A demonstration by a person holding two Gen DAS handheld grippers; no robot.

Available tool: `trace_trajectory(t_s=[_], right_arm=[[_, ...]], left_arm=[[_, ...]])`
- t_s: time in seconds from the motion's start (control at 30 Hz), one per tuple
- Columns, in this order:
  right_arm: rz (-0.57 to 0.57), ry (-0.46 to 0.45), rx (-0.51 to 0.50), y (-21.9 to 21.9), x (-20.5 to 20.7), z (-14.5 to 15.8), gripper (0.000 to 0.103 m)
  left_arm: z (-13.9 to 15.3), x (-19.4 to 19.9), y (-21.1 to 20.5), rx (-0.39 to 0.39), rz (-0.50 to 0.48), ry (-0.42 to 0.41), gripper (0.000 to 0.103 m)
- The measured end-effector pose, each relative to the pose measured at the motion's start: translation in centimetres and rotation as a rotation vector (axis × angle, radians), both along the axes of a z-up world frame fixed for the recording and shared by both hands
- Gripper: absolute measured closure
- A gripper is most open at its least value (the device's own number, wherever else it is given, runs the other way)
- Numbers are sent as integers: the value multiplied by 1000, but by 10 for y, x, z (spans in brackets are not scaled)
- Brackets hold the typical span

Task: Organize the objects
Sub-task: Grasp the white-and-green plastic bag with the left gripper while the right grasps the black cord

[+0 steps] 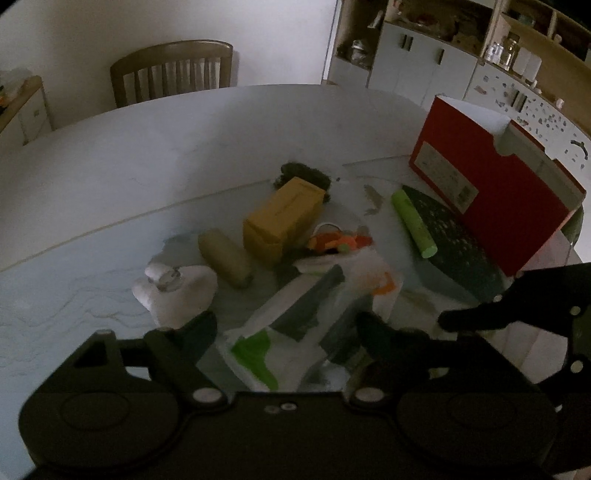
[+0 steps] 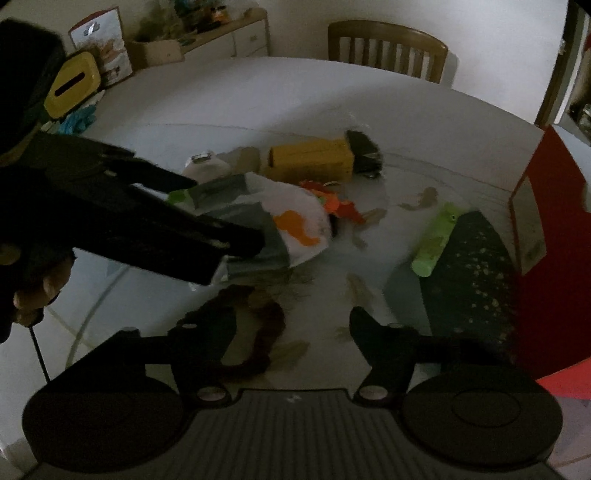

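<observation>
A pile of objects lies mid-table: a white packet with green and orange print (image 1: 295, 325) (image 2: 295, 225), a yellow box (image 1: 282, 218) (image 2: 314, 158), a tan roll (image 1: 225, 258), a white bottle (image 1: 177, 291) (image 2: 205, 168), an orange toy (image 1: 340, 242) (image 2: 340, 206), a green tube (image 1: 413, 221) (image 2: 434, 240) on a dark speckled pad (image 1: 454, 236) (image 2: 465, 269). My left gripper (image 1: 284, 325) is open with its fingers either side of the white packet. My right gripper (image 2: 291, 325) is open above the table, with a brown ring (image 2: 258, 339) by its left finger.
A red box (image 1: 491, 192) (image 2: 546, 236) stands at the right. A wooden chair (image 1: 173, 70) (image 2: 388, 48) sits behind the round table (image 1: 110, 177). A yellow tissue box (image 2: 74, 85) and a sideboard (image 2: 221, 33) are at far left. Shelves (image 1: 443, 55) stand at the back right.
</observation>
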State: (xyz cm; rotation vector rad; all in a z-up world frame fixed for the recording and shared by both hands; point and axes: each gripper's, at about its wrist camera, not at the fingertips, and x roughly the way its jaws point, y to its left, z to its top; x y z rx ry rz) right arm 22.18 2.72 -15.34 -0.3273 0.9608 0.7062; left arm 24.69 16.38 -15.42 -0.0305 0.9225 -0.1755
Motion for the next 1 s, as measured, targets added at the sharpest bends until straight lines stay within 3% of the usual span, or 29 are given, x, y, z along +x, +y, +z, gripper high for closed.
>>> trace_trajectory(t_s=[0.43,0.47,0.57,0.63,0.73,1.0], right_arm=[[32,5,-31,10,-8,-6,70],[36,4,-33,10,-9,-5,70],[42,-4,-42,11,-11,-4,78],[34,-5,-48,11,-11,-4,87],[19,-1,-43,6,-11,-3,91],[-32,-4,22,-17,-15,17,93]], left_arm=[[3,-8,-10,2,-43,-16,53],[4,-9,-10,1,-42,-19,57],[7,-11,-11,-17,-39,-16,81],[9,-12,-12,-22,-35,-11,81],[10,-14,-13,-16,-29,-11,82],[27,-20,-11,-72,22,-14,82]])
